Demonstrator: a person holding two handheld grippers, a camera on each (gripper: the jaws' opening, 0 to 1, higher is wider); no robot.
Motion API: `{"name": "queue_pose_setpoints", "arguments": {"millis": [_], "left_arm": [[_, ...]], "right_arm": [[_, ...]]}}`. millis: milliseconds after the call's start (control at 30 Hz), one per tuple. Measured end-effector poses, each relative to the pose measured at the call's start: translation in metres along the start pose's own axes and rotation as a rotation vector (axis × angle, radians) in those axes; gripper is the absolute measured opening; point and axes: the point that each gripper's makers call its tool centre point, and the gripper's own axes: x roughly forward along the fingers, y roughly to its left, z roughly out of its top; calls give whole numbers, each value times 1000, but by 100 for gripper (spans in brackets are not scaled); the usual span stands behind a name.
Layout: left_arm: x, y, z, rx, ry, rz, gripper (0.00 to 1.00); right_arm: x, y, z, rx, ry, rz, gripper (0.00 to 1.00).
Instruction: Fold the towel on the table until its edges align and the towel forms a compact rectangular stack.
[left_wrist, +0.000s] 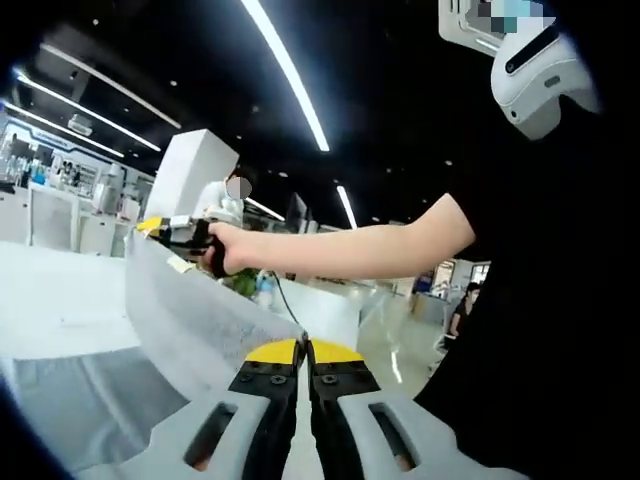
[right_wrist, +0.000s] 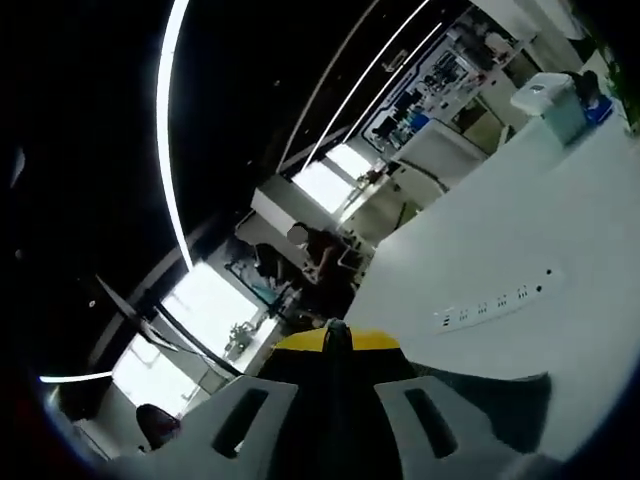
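Towel (left_wrist: 190, 320), pale grey, is lifted off the table: in the left gripper view its upper edge runs taut as a band from the left gripper (left_wrist: 303, 352) at bottom centre up to the right gripper (left_wrist: 150, 226), with the rest of the cloth hanging below toward the white tabletop (left_wrist: 60, 290) and a darker grey fold lying at the lower left. Left gripper's yellow-tipped jaws are pressed together with the towel edge pinched between them. Right gripper, seen from the side, is gripped by the person's hand (left_wrist: 228, 248), bare forearm stretching out from a black sleeve; its yellow tips sit at the far end of the towel edge, apparently clamped on it. In the right gripper view the right gripper (right_wrist: 337, 340) shows its jaws closed tight, with something thin caught at the tips, too small to identify. Beyond them the white tabletop (right_wrist: 520, 240) carries a white power strip (right_wrist: 495, 300) near its edge and a pale box (right_wrist: 550, 105) toward the far end. Ceiling light strips (left_wrist: 285, 70) run overhead.
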Motion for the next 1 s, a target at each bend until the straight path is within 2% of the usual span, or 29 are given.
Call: {"name": "queue_pose_setpoints", "arguments": {"millis": [133,367,600,1000], "left_arm": [[-9,8,6,32,-10,42,2],[-22,18,7,7,-34,88,2],[-38,22,11,0,-64,128,2],[-63,33,8,0,-77,218,2]], "right_arm": [[3,-1,2,-1,5,-17,2],[19,7,-2,-4,43,-16,2],[41,17,-15,15,80,0,2],[73,22,-37,23,169,2,2]]}}
